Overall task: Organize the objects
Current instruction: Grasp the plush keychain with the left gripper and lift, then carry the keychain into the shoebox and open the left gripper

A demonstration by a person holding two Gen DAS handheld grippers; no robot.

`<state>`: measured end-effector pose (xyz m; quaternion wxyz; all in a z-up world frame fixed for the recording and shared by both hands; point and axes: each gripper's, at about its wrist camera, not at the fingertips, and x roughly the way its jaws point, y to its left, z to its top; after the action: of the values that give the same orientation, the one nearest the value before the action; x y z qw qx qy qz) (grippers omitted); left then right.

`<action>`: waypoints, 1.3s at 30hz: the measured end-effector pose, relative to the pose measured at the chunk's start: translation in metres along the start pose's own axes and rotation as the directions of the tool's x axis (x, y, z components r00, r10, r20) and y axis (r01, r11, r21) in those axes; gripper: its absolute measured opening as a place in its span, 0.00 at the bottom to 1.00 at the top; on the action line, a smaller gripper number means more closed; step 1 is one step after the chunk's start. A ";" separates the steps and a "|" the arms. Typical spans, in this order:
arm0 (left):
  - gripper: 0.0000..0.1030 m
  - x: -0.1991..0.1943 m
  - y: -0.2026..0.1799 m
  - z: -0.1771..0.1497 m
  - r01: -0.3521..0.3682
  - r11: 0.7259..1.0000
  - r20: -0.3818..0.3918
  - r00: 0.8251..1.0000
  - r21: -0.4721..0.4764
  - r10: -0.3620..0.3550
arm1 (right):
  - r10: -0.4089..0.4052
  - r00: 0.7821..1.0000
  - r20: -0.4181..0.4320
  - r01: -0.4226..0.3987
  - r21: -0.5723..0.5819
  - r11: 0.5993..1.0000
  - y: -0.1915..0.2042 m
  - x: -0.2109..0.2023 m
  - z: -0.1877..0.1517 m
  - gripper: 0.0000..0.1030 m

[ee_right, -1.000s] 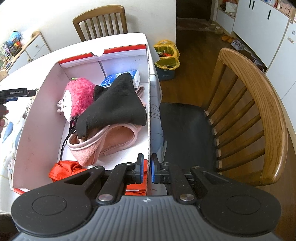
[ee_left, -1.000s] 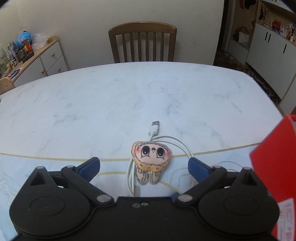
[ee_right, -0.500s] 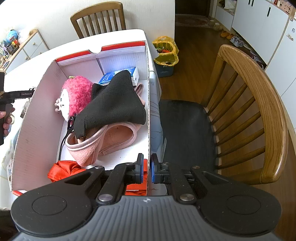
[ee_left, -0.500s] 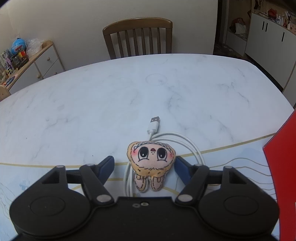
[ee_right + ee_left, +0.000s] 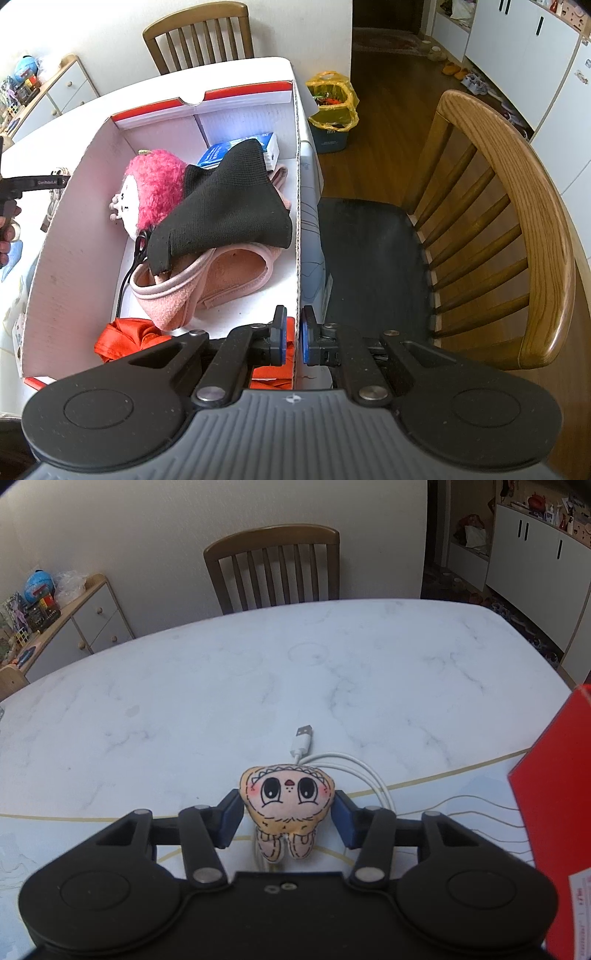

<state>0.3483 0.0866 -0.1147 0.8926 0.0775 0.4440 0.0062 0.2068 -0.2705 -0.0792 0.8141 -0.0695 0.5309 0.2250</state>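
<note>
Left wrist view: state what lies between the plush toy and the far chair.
Just beyond the plush toy lies the white USB cable; past it, bare marble table up to the chair.
</note>
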 end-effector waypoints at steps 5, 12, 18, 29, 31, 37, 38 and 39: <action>0.48 -0.028 0.003 0.003 0.025 1.000 0.019 0.999 -0.013 -0.025 | -0.003 1.000 -0.001 0.003 -0.015 1.000 0.002 0.000 0.000 0.08; 0.48 -0.073 -0.007 0.003 0.070 0.997 0.022 0.997 0.012 -0.070 | 0.001 1.000 0.004 0.000 -0.029 1.000 0.001 0.000 -0.001 0.07; 0.48 -0.115 -0.025 0.000 0.118 0.992 0.032 0.992 0.039 -0.119 | 0.017 1.000 0.011 -0.017 -0.035 0.999 -0.001 0.000 -0.003 0.07; 0.49 -0.170 -0.081 -0.019 0.207 0.969 0.035 0.976 0.138 -0.214 | 0.032 0.999 0.018 -0.031 -0.054 0.998 -0.001 -0.002 -0.005 0.07; 0.49 -0.178 -0.095 -0.023 0.224 0.961 0.031 0.972 0.162 -0.232 | 0.034 0.999 0.019 -0.033 -0.057 0.998 -0.001 -0.002 -0.005 0.07; 0.49 -0.188 -0.134 -0.034 0.282 0.930 0.001 0.957 0.237 -0.291 | 0.038 0.999 0.018 -0.037 -0.053 0.998 -0.002 -0.003 -0.005 0.07; 0.49 -0.189 -0.141 -0.036 0.295 0.923 -0.006 0.953 0.248 -0.303 | 0.039 0.999 0.018 -0.038 -0.053 0.998 -0.002 -0.003 -0.005 0.07; 0.49 -0.190 -0.149 -0.037 0.308 0.915 -0.014 0.949 0.261 -0.315 | 0.040 0.999 0.018 -0.039 -0.054 0.998 -0.002 -0.003 -0.005 0.07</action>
<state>0.1955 -0.0709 -0.0079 0.8704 0.1222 0.4351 -0.1952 0.2020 -0.2749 -0.0792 0.8124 -0.0787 0.5182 0.2557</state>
